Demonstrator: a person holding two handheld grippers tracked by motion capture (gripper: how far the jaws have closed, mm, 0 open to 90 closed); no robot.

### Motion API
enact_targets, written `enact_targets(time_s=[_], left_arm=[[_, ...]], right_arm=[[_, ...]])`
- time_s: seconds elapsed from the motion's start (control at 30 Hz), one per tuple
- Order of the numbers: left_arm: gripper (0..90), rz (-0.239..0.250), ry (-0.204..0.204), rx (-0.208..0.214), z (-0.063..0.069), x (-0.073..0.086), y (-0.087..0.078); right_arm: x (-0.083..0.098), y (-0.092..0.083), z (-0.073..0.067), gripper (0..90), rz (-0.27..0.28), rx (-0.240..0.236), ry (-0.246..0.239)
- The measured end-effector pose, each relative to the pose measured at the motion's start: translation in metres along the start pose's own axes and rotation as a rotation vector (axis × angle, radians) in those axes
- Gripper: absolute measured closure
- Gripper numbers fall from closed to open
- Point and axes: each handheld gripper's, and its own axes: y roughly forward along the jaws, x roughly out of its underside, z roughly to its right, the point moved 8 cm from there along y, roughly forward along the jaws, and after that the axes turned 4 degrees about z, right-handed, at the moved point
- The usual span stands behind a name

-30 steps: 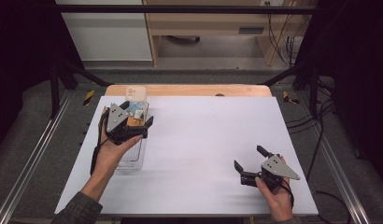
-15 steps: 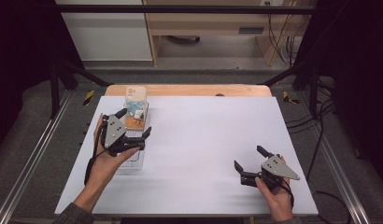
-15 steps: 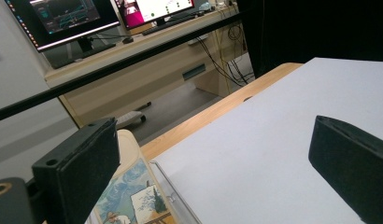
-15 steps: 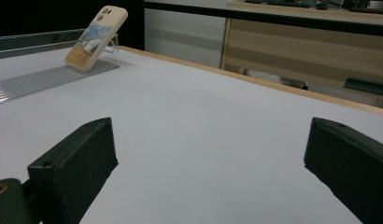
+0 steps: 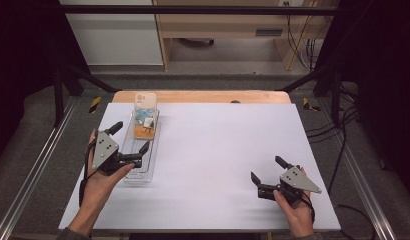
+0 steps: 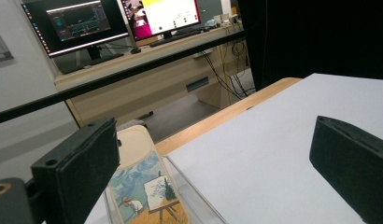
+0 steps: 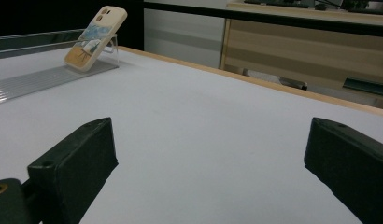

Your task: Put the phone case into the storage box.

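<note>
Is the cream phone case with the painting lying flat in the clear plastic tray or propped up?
Propped up: the cream phone case leans tilted, its upper end resting on the far wall of the clear plastic tray.

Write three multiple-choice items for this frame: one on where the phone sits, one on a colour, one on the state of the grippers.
1. Where is the phone?
A. Propped in the clear tray, its top over the far rim
B. Flat at the table's middle
C. Held by the right gripper

2. What colour is the phone's camera end?
A. Black
B. Cream
C. Red

3. How do the left gripper and right gripper stand?
A. Both shut
B. Left shut on the phone
C. Both open, holding nothing

Answers: 1 A, the right gripper view shows it leaning on the tray's end; 2 B, the case top is cream; 3 C, each gripper view shows jaws wide apart.
</note>
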Motion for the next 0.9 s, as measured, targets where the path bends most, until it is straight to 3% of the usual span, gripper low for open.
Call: enact_targets(time_s=[0.27,0.4,0.9], left_arm=[[1.3,0.037,-0.034,-0.016,-0.009,0.002,-0.015],[1.3,0.045,-0.080,-0.016,-0.011,0.006,-0.023],[1.3,0.054,-0.126,-0.027,-0.013,0.027,-0.041]], right_arm=[[0.000,0.000,0.000,2.4,0.000,0.000,-0.002],[0.000,0.000,0.000,2.4,0.000,0.000,-0.002],[0.000,0.000,0.000,2.4,-0.001,0.001,-0.002]])
